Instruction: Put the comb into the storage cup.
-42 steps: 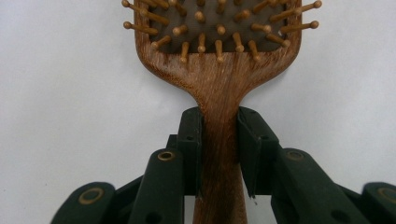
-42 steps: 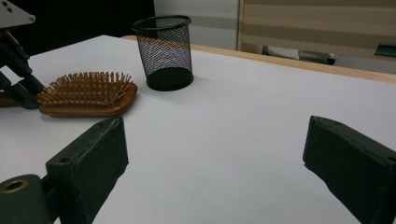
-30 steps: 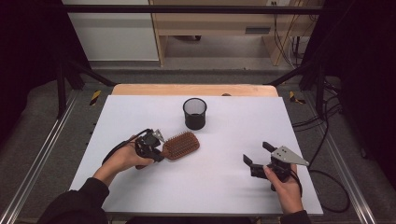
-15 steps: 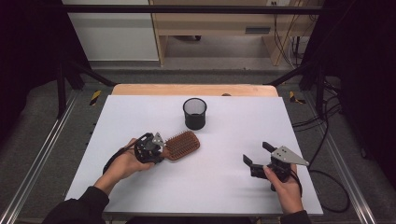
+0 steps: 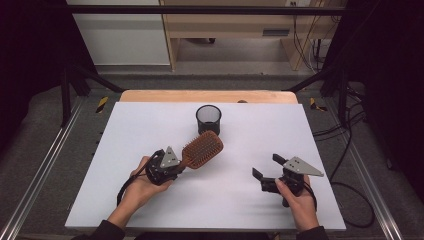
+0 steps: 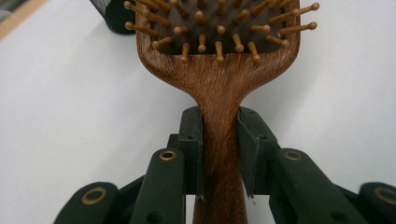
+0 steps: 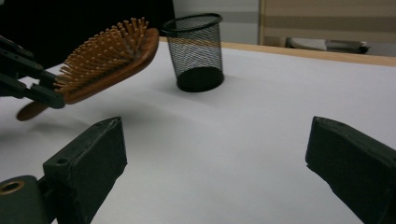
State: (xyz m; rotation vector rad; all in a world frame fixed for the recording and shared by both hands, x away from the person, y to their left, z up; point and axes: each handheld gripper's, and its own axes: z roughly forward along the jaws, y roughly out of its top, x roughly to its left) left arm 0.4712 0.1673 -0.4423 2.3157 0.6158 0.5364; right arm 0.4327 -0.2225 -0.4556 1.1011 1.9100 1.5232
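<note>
**Hairbrush lifted in the left tongs beside the mesh cup**

High view: The left hand (image 5: pixel 142 182) reaches in from the lower left, forearm angled toward the centre of the white surface (image 5: pixel 250 125). Its left tongs (image 5: pixel 172 164) clamp the handle of the wooden hairbrush (image 5: pixel 202 149), whose paddle head points up and right, bristles upward, ending just short of the black mesh cup (image 5: pixel 208 119). The right hand (image 5: pixel 295 192) rests near the front right edge, with the right tongs (image 5: pixel 266 172) aimed left and spread wide, nothing between them. Broad bare surface lies between the two hands and along the left side; the cup stands near the far wooden edge.

Left gripper view: Both pads press the narrow neck of the hairbrush (image 6: pixel 219 88) from either side; the head extends forward, the cup's base (image 6: pixel 109 16) just beyond its corner.

Right gripper view: The jaws stand far apart over bare surface. The hairbrush (image 7: pixel 109 58) hangs tilted above the surface, clear of it, left of the cup (image 7: pixel 196 49).
</note>
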